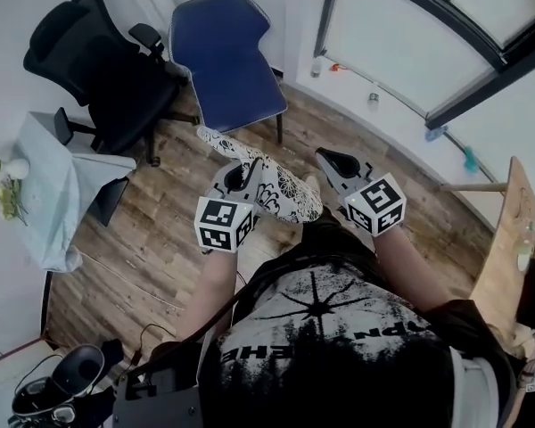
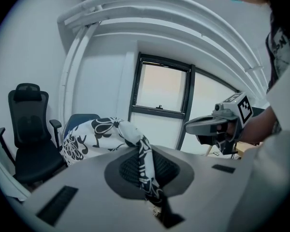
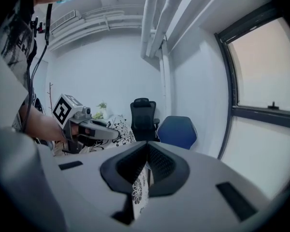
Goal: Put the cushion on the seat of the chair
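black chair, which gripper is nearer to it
Left. In the head view the left gripper grips the cushion at the end towards the black chair, to the chair's lower right. The right gripper grips the cushion's far end, further from the chair.

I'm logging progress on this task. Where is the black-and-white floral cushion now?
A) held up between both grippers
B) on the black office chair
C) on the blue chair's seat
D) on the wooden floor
A: the black-and-white floral cushion hangs between the left gripper and the right gripper, each shut on its fabric, short of the blue plastic chair.
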The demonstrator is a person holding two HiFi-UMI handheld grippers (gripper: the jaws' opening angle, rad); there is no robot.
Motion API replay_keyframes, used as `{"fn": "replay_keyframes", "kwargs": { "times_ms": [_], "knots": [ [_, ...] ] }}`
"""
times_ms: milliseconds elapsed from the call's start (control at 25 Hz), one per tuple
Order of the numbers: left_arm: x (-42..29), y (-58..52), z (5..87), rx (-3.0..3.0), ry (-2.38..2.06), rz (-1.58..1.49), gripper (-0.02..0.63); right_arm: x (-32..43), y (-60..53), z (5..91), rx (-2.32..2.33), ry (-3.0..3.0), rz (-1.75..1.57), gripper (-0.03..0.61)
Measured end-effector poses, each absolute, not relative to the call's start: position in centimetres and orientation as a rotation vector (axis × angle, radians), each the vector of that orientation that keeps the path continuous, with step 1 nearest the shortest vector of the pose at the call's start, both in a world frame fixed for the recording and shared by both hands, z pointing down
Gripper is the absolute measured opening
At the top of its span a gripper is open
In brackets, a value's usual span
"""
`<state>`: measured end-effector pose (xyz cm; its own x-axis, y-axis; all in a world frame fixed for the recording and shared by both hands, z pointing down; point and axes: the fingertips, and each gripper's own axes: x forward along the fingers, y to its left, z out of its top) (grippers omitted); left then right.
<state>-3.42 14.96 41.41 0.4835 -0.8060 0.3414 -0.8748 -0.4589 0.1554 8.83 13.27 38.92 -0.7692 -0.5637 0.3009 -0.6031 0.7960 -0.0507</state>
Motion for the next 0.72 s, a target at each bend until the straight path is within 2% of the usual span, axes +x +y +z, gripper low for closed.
{"fn": "replay_keyframes", "kwargs": {
  "times_ms": [720],
  "knots": [
    [-5.5,-4.2,43.4,2.24,-1.576,0.338,0.025,6.0,-7.5,40.8,0.586,-2.735,0.13,0.02]
  ]
}}
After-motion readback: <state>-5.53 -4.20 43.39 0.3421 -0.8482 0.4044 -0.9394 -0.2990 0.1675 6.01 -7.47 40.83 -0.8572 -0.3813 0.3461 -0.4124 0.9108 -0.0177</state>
